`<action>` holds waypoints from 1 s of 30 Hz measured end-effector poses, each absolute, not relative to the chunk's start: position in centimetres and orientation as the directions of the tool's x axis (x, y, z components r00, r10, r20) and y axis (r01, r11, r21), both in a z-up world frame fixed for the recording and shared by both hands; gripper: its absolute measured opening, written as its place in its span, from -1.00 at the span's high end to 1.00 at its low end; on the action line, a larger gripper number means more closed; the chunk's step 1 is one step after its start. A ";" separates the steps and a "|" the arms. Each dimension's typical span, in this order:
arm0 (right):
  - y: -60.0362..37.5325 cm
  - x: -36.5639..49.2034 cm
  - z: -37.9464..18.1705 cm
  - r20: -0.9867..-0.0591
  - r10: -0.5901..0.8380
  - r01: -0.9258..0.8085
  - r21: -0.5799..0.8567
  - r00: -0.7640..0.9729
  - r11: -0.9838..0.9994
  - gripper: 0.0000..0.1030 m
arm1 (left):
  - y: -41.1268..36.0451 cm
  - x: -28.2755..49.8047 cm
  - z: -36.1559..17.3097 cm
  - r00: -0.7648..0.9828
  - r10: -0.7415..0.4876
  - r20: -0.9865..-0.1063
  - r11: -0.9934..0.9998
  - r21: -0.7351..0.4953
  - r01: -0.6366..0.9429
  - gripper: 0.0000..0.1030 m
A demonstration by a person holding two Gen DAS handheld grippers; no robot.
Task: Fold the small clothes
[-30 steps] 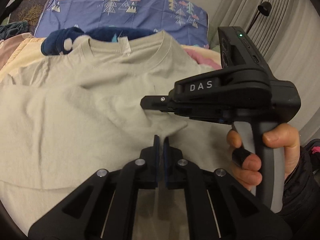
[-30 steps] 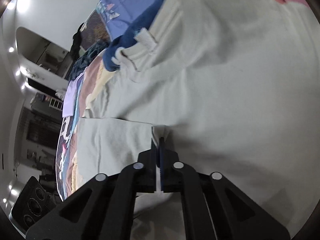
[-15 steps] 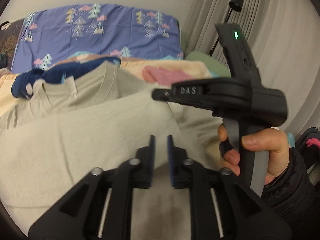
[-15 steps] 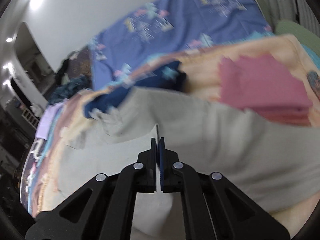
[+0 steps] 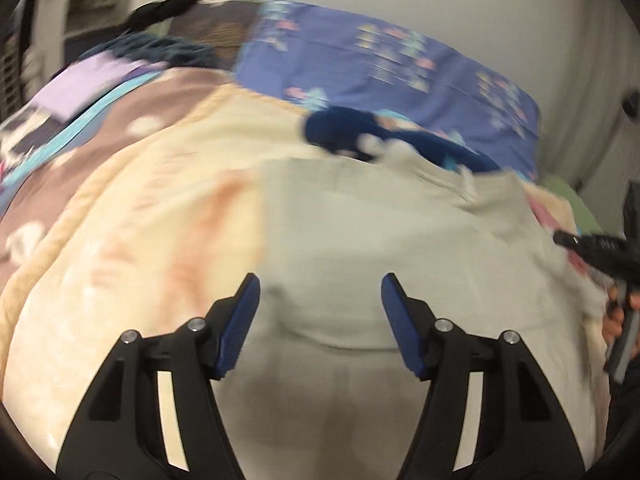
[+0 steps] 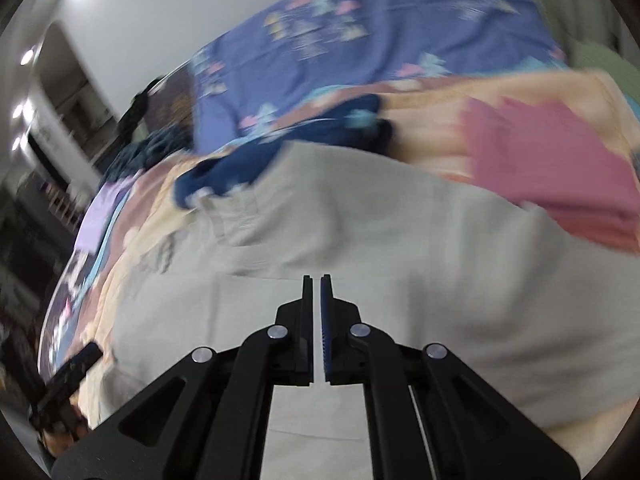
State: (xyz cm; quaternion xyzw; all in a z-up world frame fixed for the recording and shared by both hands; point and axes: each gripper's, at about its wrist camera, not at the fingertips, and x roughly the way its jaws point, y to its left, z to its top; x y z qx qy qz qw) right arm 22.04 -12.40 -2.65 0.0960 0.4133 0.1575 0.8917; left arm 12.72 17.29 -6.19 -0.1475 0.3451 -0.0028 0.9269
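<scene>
The shirt (image 5: 380, 248) lies flat on the blanket (image 5: 140, 220). The left gripper (image 5: 318, 300) hangs over it, jaws opening, nothing between. The right gripper (image 6: 317, 292), jaws nearly together and empty, hangs above the shirt's folded edge. Bare blanket lies left.

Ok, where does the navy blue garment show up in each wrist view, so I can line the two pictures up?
Left wrist: the navy blue garment lies upper centre-right, just beyond the beige T-shirt.
Right wrist: the same garment sits centre-left, again past the T-shirt's far edge.
Shared landmark: the purple tree-print pillow right behind it in both.
</scene>
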 end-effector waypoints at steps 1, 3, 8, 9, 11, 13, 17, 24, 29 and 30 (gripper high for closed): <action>-10.1 22.4 -2.2 -0.711 0.375 -0.251 0.279 0.595 0.927 0.91 | 18.8 12.7 -6.5 0.762 -0.108 -0.639 0.945 -0.305 -0.122 -0.05; -4.5 23.2 -1.2 -0.720 0.421 -0.369 0.242 0.552 0.897 0.91 | 20.8 12.5 -7.0 0.764 -0.123 -0.634 0.928 -0.346 -0.137 0.01; 8.0 25.5 -1.6 -0.780 0.440 -0.538 0.159 0.445 0.828 0.80 | 22.4 12.9 -9.3 0.758 -0.226 -0.612 0.888 -0.450 -0.098 0.08; 10.7 26.3 -2.2 -0.800 0.432 -0.564 0.146 0.415 0.812 0.80 | 22.0 13.6 -9.8 0.750 -0.241 -0.615 0.882 -0.462 -0.095 0.11; 14.0 27.1 -3.0 -0.828 0.409 -0.592 0.119 0.384 0.797 0.75 | 22.3 13.9 -10.6 0.741 -0.282 -0.610 0.861 -0.502 -0.086 0.13; 17.2 27.7 -3.9 -0.850 0.366 -0.611 0.067 0.379 0.789 0.38 | 22.6 13.9 -11.0 0.738 -0.307 -0.601 0.847 -0.526 -0.077 0.13; 21.9 29.2 -6.0 -0.887 0.260 -0.626 -0.040 0.381 0.779 0.27 | 22.5 14.0 -11.5 0.730 -0.332 -0.598 0.839 -0.541 -0.061 0.13; 22.6 31.2 -6.4 -0.847 0.244 -0.517 -0.041 0.472 0.855 0.98 | 22.3 13.6 -11.4 0.735 -0.337 -0.589 0.839 -0.541 -0.049 0.94; 21.1 33.4 -6.7 -0.845 0.298 -0.489 0.051 0.443 0.871 0.97 | 22.7 12.9 -11.0 0.754 -0.268 -0.600 0.848 -0.519 -0.112 0.94; 20.9 33.5 -7.0 -0.838 0.316 -0.496 0.063 0.444 0.866 0.97 | 22.8 13.0 -11.2 0.747 -0.272 -0.606 0.842 -0.525 -0.119 0.94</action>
